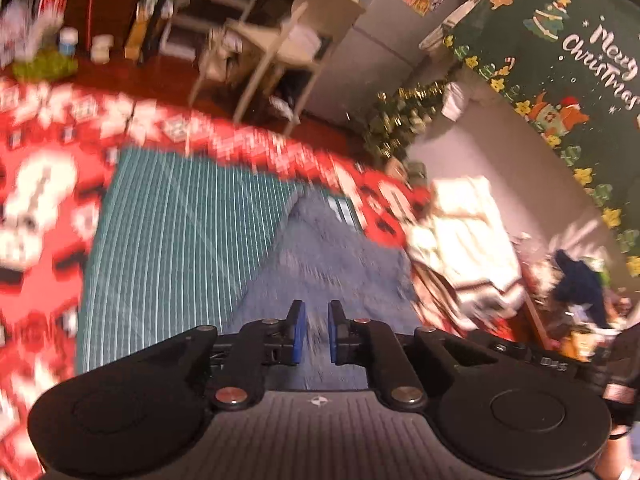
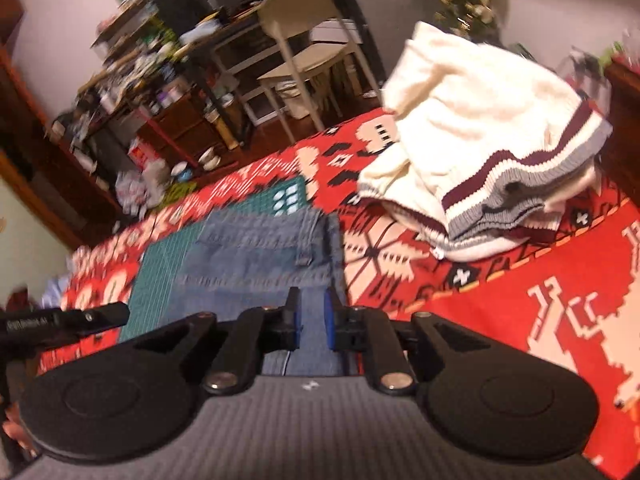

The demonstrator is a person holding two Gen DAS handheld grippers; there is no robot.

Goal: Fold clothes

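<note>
My left gripper (image 1: 317, 330) hangs over the blue denim jeans (image 1: 320, 256), its jaws parted by a narrow gap with nothing clamped between them; my right gripper (image 2: 310, 326) stands the same way, jaws slightly apart and empty, above the folded jeans (image 2: 256, 248); the jeans lie on a green cutting mat (image 1: 180, 216) over the red patterned cloth (image 2: 520, 280) on the desk; a cream sweater (image 2: 480, 128) with 2 maroon stripes sits at 2 o'clock from the jeans.
</note>
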